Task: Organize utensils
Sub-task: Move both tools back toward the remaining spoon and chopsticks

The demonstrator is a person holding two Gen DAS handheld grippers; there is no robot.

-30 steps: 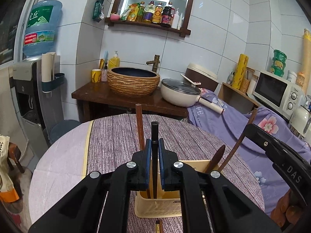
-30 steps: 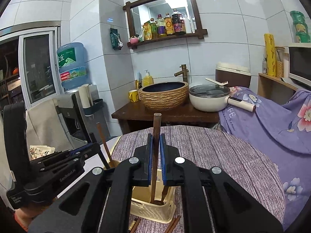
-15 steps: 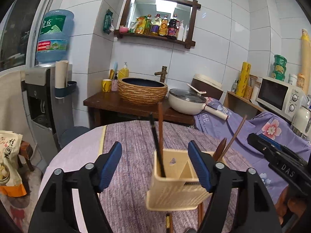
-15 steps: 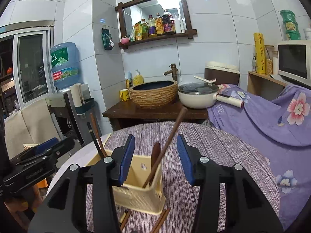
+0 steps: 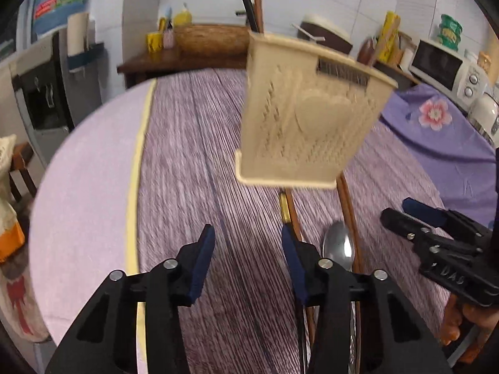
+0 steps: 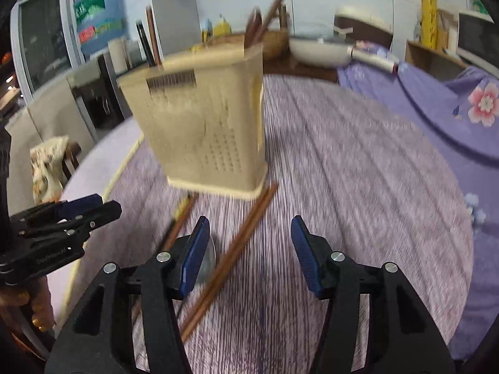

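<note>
- Broadly, the round surface (image 5: 193, 143) under its purple striped cloth fills both views; everything is somewhat blurred.
- The beige utensil holder (image 5: 307, 115) stands on the surface ahead of both grippers, well beyond their fingertips, with dark chopsticks (image 5: 251, 3) and a wooden utensil (image 6: 274, 3) sticking up out of it.
- The left gripper (image 5: 248, 265) hangs low over the cloth, its jaws apart after closing in part way, with nothing between the blue pads; the holder lies ahead and slightly to its right.
- The right gripper (image 6: 249, 252) is likewise released, its jaws having just been widening; only the brown chopsticks pass beneath the gap, unpinched.
- A pair of brown chopsticks (image 6: 230, 258) lies on the cloth, running from the holder's base toward the right gripper.
- A metal spoon (image 5: 338, 246) lies on the cloth just beside the left gripper's right finger, between the two grippers.
- A gold-tipped chopstick (image 5: 285, 210) lies by the holder's base, ahead of that same finger.
</note>
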